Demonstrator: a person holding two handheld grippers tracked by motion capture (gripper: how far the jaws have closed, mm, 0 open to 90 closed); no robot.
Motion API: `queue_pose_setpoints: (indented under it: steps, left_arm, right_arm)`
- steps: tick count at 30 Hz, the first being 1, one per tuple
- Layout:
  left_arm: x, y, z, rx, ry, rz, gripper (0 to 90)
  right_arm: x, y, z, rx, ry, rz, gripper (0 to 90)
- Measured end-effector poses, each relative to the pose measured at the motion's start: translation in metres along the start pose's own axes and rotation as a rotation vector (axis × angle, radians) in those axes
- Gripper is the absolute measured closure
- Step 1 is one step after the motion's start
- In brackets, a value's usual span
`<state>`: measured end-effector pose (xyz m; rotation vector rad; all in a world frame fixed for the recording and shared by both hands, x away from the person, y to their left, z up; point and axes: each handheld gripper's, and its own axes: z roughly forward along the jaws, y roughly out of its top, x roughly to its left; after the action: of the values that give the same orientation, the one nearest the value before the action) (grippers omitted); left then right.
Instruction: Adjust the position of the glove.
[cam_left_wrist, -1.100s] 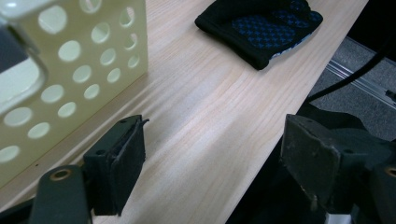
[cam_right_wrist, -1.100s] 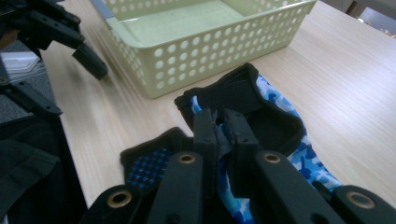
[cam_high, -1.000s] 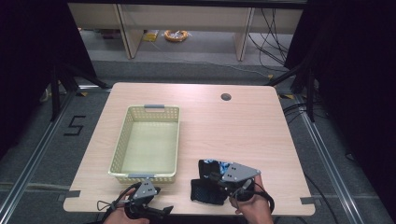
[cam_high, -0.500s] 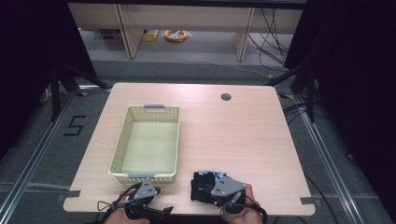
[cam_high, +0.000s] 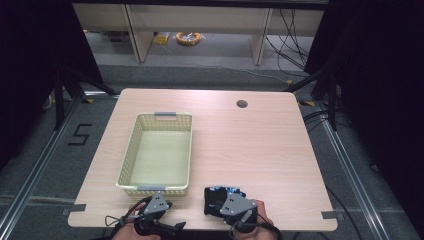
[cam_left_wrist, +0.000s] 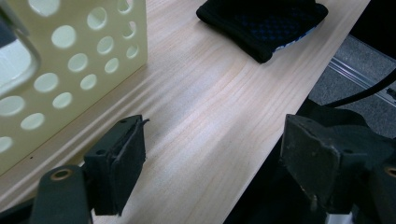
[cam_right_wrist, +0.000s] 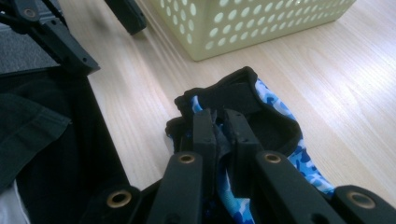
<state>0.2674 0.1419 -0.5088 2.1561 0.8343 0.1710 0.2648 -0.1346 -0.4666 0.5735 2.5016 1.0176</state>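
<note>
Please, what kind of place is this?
Probably a lab set up for recording: a bare wooden table ringed by black curtains, a taped "5" on the grey floor, and loose cables behind.

Right tool drawn back toward the desk's near edge

Over the last second the right tool (cam_high: 225, 204), its jaws pinched on the black fabric piece with the blue camouflage lining (cam_right_wrist: 275, 126), has slid from farther out on the pale wooden desk (cam_high: 260, 145) toward the person, carrying the fabric with it; the person's right hand (cam_high: 252, 220) behind the tool now sits partly past the near edge.
</note>
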Motion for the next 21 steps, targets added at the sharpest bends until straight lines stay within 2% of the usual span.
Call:
queue_pose_setpoints:
  steps: [1,2,3,5,9,11,13,15,17,18,21]
  left_arm:
    - [0.0,0.0,0.0,0.0,0.0,-0.001,21.8]
    - [-0.001,-0.001,0.001,0.001,-0.002,-0.02,21.8]
    - [0.0,-0.001,0.0,0.019,0.009,-0.004,21.8]
    - [0.001,0.0,-0.001,0.022,0.006,0.022,21.8]
    - [-0.001,-0.001,0.001,0.013,0.002,0.002,21.7]
    - [0.0,0.0,0.0,0.028,0.005,0.021,21.7]
    - [0.0,0.0,0.0,0.027,0.003,0.016,21.7]
    - [-0.001,-0.001,0.001,0.019,-0.003,0.005,21.7]
    - [-0.001,-0.001,0.001,0.022,-0.004,0.006,21.7]
    - [-0.001,0.0,0.001,0.023,-0.005,0.008,21.8]
    - [-0.001,-0.001,0.001,0.023,-0.007,0.006,21.8]
  right_arm:
    - [0.0,0.001,0.0,0.001,-0.005,-0.006,85.0]
    - [0.001,0.0,0.001,0.007,-0.004,-0.006,85.0]
    - [0.001,0.0,0.001,0.007,-0.004,-0.006,85.0]
    - [0.002,-0.001,0.003,0.009,-0.007,0.0,85.0]
    - [0.003,-0.003,0.008,0.033,0.0,-0.013,84.7]
    - [0.004,-0.005,0.011,0.043,0.012,0.0,84.6]
    - [0.004,-0.008,0.015,0.05,0.014,0.003,84.3]
    - [0.003,-0.01,0.017,0.051,0.03,0.035,83.3]
    - [0.002,-0.012,0.019,0.052,0.039,0.038,82.5]
    - [0.001,-0.014,0.02,0.057,0.055,0.068,81.7]
    - [0.002,-0.016,0.021,0.053,0.057,0.078,81.4]
